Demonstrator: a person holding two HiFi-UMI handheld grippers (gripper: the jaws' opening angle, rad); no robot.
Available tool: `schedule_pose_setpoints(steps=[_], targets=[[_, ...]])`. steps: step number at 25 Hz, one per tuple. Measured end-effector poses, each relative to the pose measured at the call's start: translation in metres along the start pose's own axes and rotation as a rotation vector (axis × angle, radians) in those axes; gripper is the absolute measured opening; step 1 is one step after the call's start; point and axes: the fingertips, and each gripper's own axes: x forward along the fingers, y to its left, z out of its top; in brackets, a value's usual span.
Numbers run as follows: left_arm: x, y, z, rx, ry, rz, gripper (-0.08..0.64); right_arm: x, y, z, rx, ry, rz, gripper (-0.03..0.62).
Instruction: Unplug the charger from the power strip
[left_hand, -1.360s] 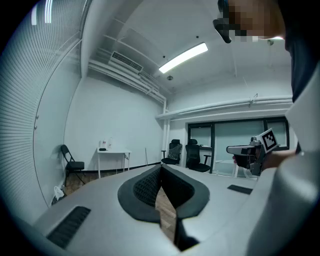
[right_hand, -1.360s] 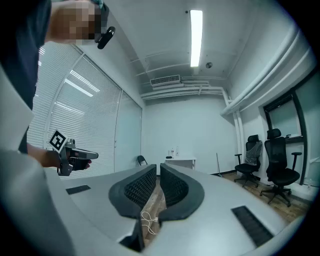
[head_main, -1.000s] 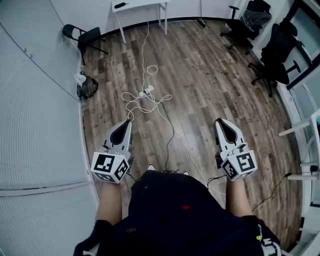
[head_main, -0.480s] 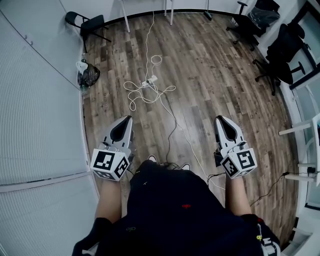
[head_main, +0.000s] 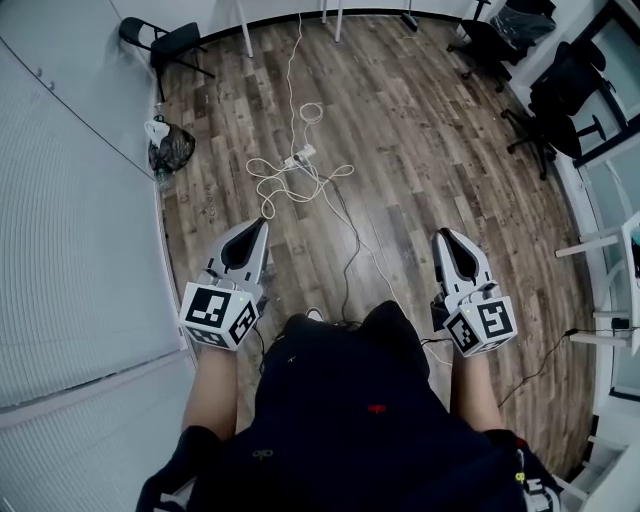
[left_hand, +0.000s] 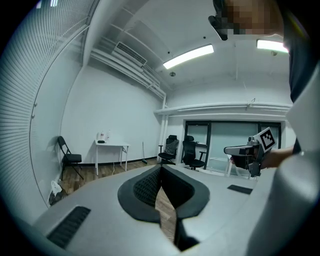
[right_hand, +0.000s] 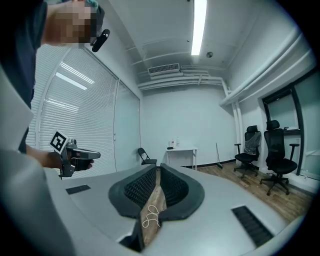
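Note:
A white power strip (head_main: 298, 156) lies on the wooden floor in a tangle of white cables (head_main: 290, 185), well ahead of me in the head view. The charger on it is too small to make out. My left gripper (head_main: 263, 226) is held level at my left hip and is shut and empty; its tip is a good way short of the cables. My right gripper (head_main: 441, 236) is at my right hip, also shut and empty. In the right gripper view a loop of white cable (right_hand: 150, 218) shows on the floor past the closed jaws. Both grippers (left_hand: 161, 169) (right_hand: 157, 168) point across the room.
A white blind-covered wall (head_main: 70, 200) runs along the left. Near it are a black folding chair (head_main: 160, 38) and a dark bag (head_main: 170, 150). White table legs (head_main: 243, 25) stand at the back. Black office chairs (head_main: 560, 95) line the right side. A dark cable (head_main: 350, 260) runs back toward my feet.
The floor with the power strip and chair has slid upward in the head view as I step. Both grippers stay shut at my sides. My leg has come forward.

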Motion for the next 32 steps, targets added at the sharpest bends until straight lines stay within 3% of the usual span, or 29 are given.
schedule_pose_setpoints(steps=[6,12,24,32], targets=[[0.015,0.017,-0.002,-0.012,0.011,-0.011,0.019,0.024,-0.004,-0.004,0.018,0.024,-0.002,0.041],[0.049,0.033,-0.006,-0.023,0.026,0.035,0.02,0.07,-0.023,-0.017,0.022,0.039,0.076,0.041],[0.202,0.032,0.017,-0.033,0.043,0.163,0.02,0.184,-0.168,-0.022,0.079,0.072,0.203,0.041],[0.266,0.025,0.036,-0.021,0.068,0.258,0.02,0.247,-0.232,-0.022,0.091,0.088,0.326,0.041]])
